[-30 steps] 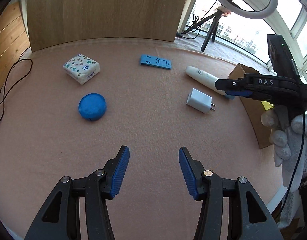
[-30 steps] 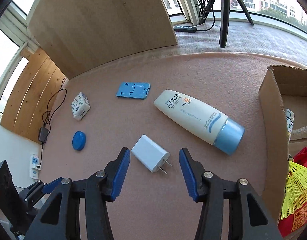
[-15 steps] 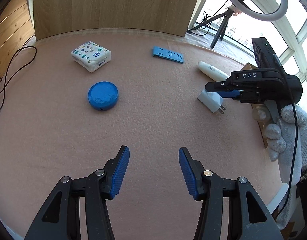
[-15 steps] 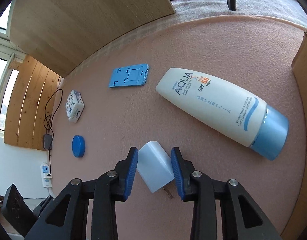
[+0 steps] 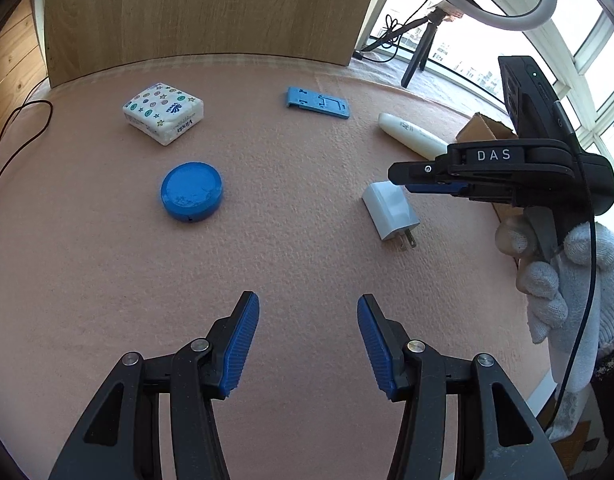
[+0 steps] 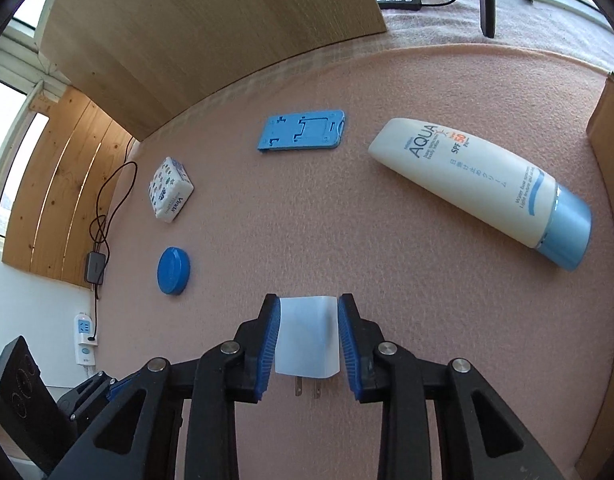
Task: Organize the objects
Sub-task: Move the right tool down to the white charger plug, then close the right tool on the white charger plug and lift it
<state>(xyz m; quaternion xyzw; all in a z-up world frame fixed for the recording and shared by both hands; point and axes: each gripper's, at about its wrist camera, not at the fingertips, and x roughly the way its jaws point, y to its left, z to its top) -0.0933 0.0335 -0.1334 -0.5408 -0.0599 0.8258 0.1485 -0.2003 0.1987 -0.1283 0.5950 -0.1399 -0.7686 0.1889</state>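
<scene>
My right gripper (image 6: 309,336) pinches the white charger (image 6: 307,336), seemingly just off the pink mat (image 6: 387,280), while my left gripper (image 5: 308,320) gapes wide.

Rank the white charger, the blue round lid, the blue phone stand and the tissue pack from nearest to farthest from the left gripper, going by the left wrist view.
From the left gripper:
1. Blue round lid, ahead to the left.
2. White charger, ahead to the right, under the right gripper; about as near as the lid, too close to call.
3. Tissue pack, far left.
4. Blue phone stand, far centre, near the wooden board.
</scene>
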